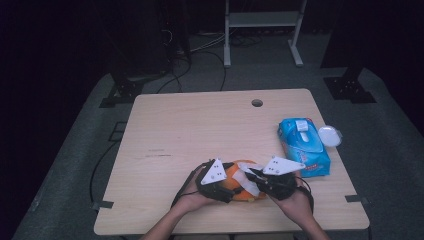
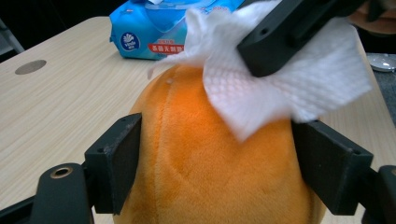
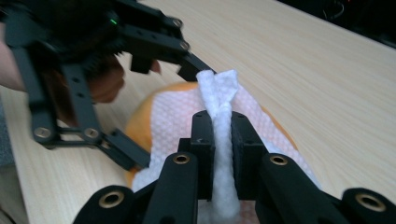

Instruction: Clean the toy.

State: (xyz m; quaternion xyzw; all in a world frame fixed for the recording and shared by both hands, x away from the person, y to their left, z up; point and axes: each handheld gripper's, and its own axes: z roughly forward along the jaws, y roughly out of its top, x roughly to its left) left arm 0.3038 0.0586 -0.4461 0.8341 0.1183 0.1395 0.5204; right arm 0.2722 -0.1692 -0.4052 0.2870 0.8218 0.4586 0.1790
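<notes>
pinching a bunched white wipe (image 3: pixel 219 116), the right gripper (image 3: pixel 222 135) sits atop the orange plush toy (image 2: pixel 205 172), which the left gripper (image 2: pixel 219 163) clamps sideways.

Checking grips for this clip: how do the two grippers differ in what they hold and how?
The left gripper clamps the orange plush toy, jaws wide; the right gripper pinches a white wipe, jaws nearly together. The left holds the toy by its sides; the right lays the wipe on top. Both are black and two-jawed.
</notes>
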